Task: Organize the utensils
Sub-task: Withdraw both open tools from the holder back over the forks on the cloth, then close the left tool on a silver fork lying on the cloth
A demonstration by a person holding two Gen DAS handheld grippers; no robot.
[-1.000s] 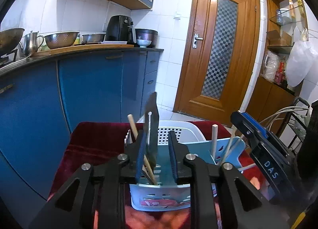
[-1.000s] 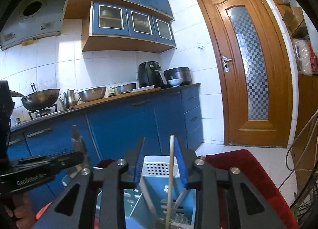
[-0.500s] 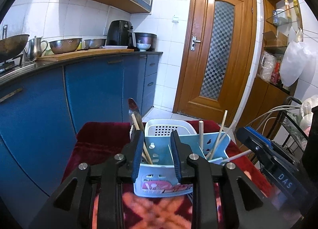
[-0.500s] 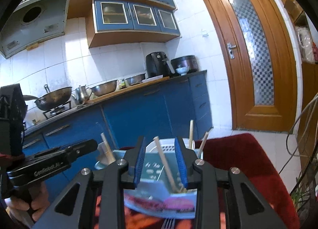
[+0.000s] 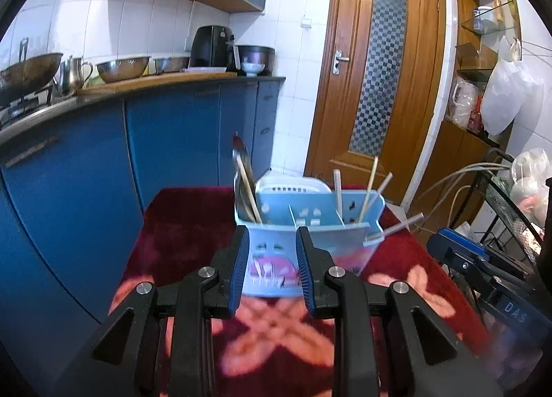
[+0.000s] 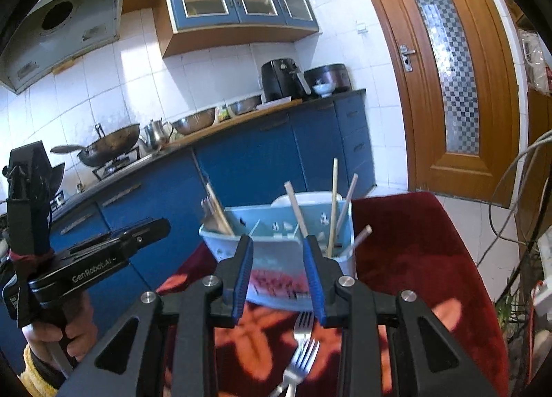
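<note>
Red cloth (image 5: 179, 224) with an orange flower pattern is covering the table, which is being flanked by blue kitchen cabinets (image 5: 165, 141) and a wooden door (image 5: 379, 86). Near the cloth's far edge, a light blue utensil caddy (image 5: 307, 231) is being kept upright, with chopsticks (image 5: 371, 186) and a spoon (image 5: 241, 169) leaning handle-up inside. Two forks (image 6: 302, 348) are lying at the near edge, tines pointing toward the caddy. The left gripper (image 5: 272, 276) and right gripper (image 6: 279, 279) are being held parted, with nothing grasped.
</note>
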